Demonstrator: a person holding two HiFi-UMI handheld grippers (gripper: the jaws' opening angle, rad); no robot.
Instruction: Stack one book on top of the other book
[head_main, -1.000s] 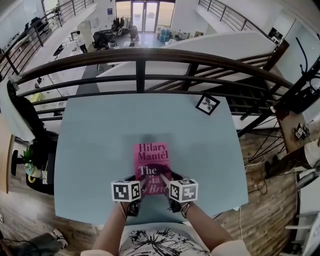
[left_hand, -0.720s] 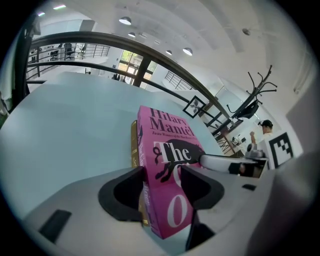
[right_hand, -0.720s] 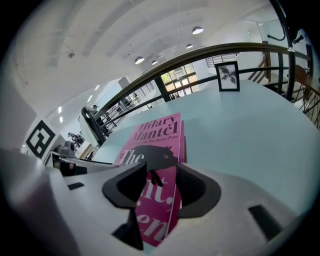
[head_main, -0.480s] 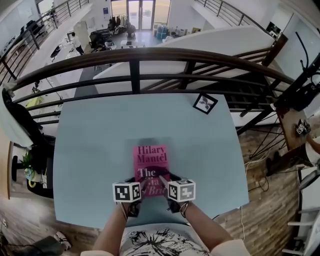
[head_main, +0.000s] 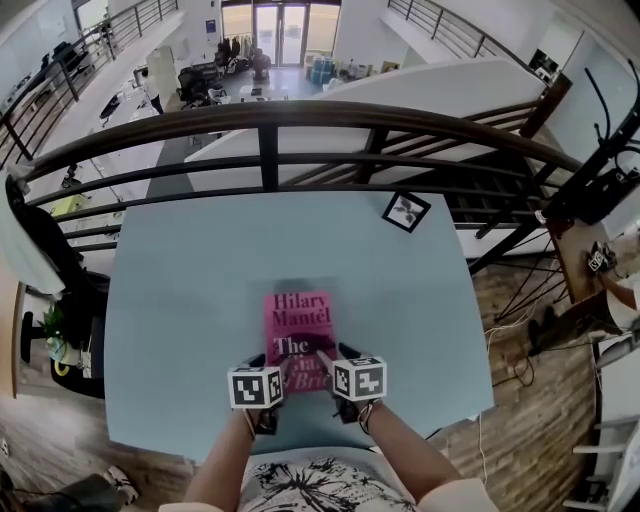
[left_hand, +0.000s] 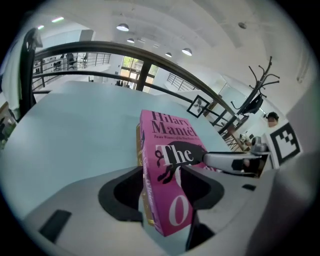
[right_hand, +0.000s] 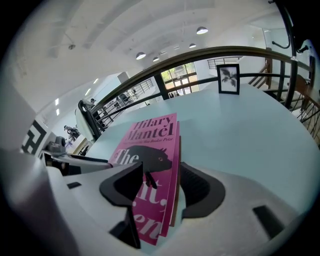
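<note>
A pink paperback (head_main: 300, 320) lies flat on the pale blue table (head_main: 200, 260), near its front edge. A yellowish edge of a second book (left_hand: 139, 150) shows just under it. My left gripper (head_main: 278, 370) is at the pink book's near left corner, and its pads press on the book (left_hand: 170, 145). My right gripper (head_main: 326, 358) straddles the near right corner (right_hand: 150, 140). Its jaws have just been opening, and a thin gap shows beside the book's edge.
A small black-framed picture (head_main: 404, 211) stands at the table's far right corner. A dark metal railing (head_main: 270, 120) runs behind the far edge, with a drop beyond it. A black coat stand (head_main: 600, 150) is off to the right.
Both grippers stay at the pink book's near corners; the right one has crept slightly left. The book has not moved.
</note>
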